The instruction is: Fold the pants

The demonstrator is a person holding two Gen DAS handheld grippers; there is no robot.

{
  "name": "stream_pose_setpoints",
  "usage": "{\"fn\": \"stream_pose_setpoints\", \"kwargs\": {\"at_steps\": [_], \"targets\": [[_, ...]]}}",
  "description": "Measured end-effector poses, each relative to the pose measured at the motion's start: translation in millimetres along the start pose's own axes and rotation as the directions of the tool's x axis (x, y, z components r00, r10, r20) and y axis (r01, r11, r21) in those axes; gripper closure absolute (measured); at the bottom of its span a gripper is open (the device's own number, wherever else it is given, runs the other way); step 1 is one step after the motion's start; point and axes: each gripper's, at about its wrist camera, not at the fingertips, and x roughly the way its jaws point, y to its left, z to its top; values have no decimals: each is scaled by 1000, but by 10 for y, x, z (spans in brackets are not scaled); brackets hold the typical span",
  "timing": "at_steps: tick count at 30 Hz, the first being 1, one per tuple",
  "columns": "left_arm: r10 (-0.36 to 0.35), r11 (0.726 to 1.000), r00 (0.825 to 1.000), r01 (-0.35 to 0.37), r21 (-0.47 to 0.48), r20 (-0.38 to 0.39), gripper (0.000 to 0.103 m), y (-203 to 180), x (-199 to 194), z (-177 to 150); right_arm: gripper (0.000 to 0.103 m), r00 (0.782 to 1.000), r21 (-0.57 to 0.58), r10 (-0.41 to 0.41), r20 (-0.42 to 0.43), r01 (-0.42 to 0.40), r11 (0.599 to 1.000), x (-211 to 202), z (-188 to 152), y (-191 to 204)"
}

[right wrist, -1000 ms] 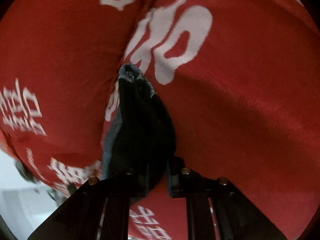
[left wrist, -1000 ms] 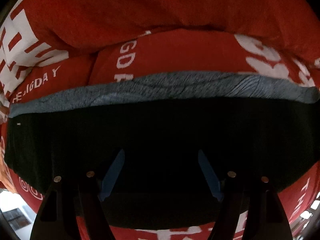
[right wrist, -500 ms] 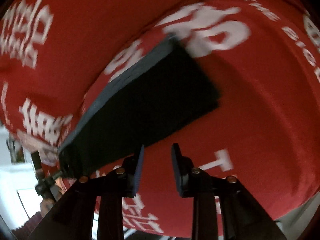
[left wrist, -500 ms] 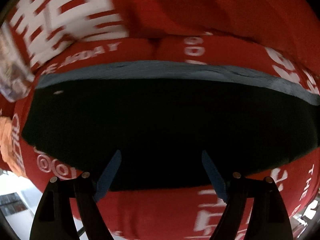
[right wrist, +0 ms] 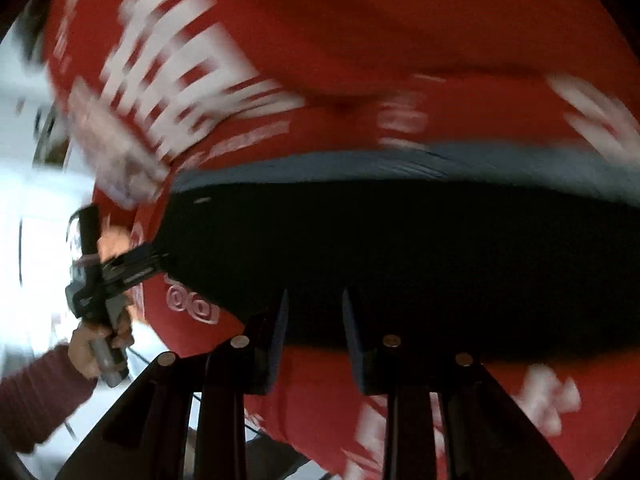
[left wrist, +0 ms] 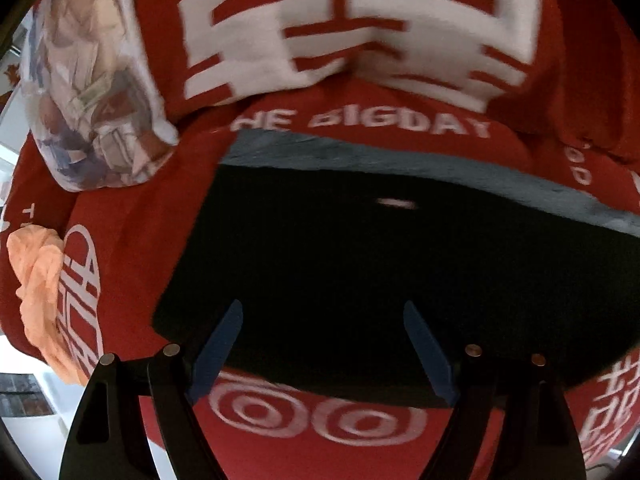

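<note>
Now I have both tools off the cloth, and the reason seems plain: the pants (left wrist: 360, 272) already lie as a flat, dark slab on the red bedspread (left wrist: 320, 420), so there is nothing left in hand to carry. My left gripper (left wrist: 322, 344) stands wide, its two blue pads splayed well apart over the near edge of the fabric, with nothing pinched between them. My right gripper (right wrist: 314, 332) is much narrower; its jaws have just been opening, and the gap between them shows only the dark cloth and red cover lying below, not anything clamped. In the right wrist view I can also see my left hand (right wrist: 94, 348) in a dark red ribbed sleeve (right wrist: 36, 396), wrapped round the handle of the other tool at the far left corner of the pants. I judge the fold to be done or very nearly so, and both tools are placed to pull clear rather than to take a new hold. The pants read as matte black, almost lightless, with a greyer, slightly ribbed band along the far edge where the layers stack; that thickness suggests several plies. The bedspread is soft and puffy, printed with white characters and rings. A patterned pillow (left wrist: 92, 92) sits at the upper left, and a crumpled orange cloth (left wrist: 40, 292) lies at the left rim of the bed, well apart from the pants.
</note>
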Motion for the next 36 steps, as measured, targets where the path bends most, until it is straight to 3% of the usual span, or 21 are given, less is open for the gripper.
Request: {"fn": "stream_pose_setpoints", "kwargs": {"at_steps": [2, 4, 8, 14, 20, 22, 27, 29, 31, 33, 34, 36], "targets": [[-7, 1000, 1000, 7, 9, -18, 19, 174, 189, -64, 69, 999, -113, -6, -36, 2, 994, 365, 320, 495], [-35, 999, 999, 35, 9, -17, 19, 270, 302, -160, 51, 997, -194, -8, -71, -6, 981, 653, 542, 847], [-92, 996, 994, 91, 17, 56, 19, 368, 301, -270, 50, 989, -350, -13, -150, -41, 936, 1382, 1070, 1583], [-124, 992, 985, 127, -19, 123, 19, 425, 291, -391, 50, 978, -448, -55, -201, -42, 893, 2285, 1530, 2303], [-136, 990, 978, 141, -23, 158, 19, 462, 282, -431, 52, 958, -513, -135, -254, -15, 858, 2851, 1644, 2495], [-101, 994, 982, 106, -24, 159, 19, 465, 276, -413, 96, 955, -501, -119, -273, -36, 865, 2885, 1672, 2490], [-126, 988, 983, 136, -67, 136, 19, 543, 176, -423, 96, 948, -520, -44, -317, -134, 844, 2706, 1602, 2706], [-136, 985, 981, 148, -85, 136, 19, 600, 151, -447, 96, 949, -537, -48, -312, -135, 833, 2734, 1593, 2817], [-118, 988, 986, 128, -83, 115, 19, 622, 200, -464, 96, 953, -517, -51, -299, -117, 848, 2855, 1614, 2826], [-89, 994, 990, 95, -52, 111, 19, 597, 216, -461, 95, 953, -487, -106, -283, -48, 872, 3046, 1618, 2694], [-88, 995, 991, 93, -39, 103, 19, 589, 201, -448, 92, 951, -460, -108, -291, -40, 887, 3097, 1603, 2627], [-108, 993, 990, 112, -36, 96, 19, 595, 147, -407, 88, 966, -390, -70, -251, -35, 920, 2973, 1580, 2551]]}}
